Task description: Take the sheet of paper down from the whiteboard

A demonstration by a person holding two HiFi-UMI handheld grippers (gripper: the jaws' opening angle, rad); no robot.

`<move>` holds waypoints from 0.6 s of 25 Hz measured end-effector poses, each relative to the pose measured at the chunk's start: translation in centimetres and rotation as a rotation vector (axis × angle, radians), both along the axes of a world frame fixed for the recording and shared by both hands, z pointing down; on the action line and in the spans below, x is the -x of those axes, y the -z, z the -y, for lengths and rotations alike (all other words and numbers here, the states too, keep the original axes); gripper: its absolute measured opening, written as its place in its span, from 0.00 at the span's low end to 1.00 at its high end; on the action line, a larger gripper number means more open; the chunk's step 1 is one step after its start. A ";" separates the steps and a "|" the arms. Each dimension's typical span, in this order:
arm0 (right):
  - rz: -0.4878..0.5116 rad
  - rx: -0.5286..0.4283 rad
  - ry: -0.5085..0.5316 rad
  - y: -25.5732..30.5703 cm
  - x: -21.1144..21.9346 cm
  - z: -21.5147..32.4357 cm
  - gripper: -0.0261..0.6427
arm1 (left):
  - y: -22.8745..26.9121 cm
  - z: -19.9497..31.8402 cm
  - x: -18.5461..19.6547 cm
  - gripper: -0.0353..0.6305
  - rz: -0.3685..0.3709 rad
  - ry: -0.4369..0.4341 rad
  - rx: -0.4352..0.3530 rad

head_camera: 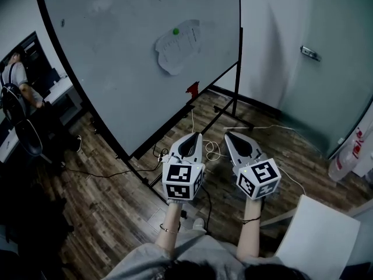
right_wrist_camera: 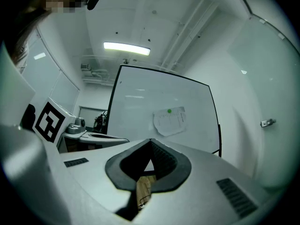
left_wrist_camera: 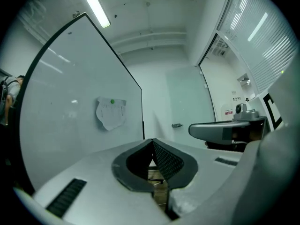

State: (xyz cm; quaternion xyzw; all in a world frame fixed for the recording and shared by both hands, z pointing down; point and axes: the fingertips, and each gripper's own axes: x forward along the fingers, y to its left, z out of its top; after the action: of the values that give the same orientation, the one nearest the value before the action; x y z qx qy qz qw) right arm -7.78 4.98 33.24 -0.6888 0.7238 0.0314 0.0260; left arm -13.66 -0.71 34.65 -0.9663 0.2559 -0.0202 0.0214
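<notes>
The paper (head_camera: 178, 45) hangs on the whiteboard (head_camera: 111, 69), toward its upper right, held near its top edge by a green magnet (head_camera: 176, 32). Its bottom edge narrows to a rounded point. A small red thing (head_camera: 192, 88) sits at the board's lower edge, below the paper. The board stands on a dark frame on the wood floor (head_camera: 111, 214).

Both grippers are held side by side, pointing toward the board and well apart from it. The left gripper (head_camera: 194, 136) has its fingers (left_wrist_camera: 166, 161) pressed together, with nothing between them. The right gripper (head_camera: 229, 135) is the same, its fingers (right_wrist_camera: 161, 156) closed tip to tip and empty. In each gripper view the paper shows above the closed tips, far off.

Cables (head_camera: 213, 151) lie on the floor just ahead of the grippers. A person (head_camera: 17, 77) sits at the far left, beyond the board
</notes>
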 end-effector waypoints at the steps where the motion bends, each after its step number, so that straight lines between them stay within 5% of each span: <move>1: 0.000 0.000 -0.003 0.1 -0.4 0.7 0.04 | 0.2 0.7 -0.4 0.06 -0.002 -0.003 -0.002; 15: -0.005 0.007 0.007 0.5 -2.0 9.1 0.04 | 0.5 9.3 -1.7 0.06 -0.036 0.005 0.017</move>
State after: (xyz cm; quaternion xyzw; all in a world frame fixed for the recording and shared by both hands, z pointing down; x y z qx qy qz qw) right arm -5.82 -4.11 32.72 -0.6864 0.7263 0.0303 0.0219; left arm -11.94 -10.02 34.11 -0.9660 0.2585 -0.0050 0.0086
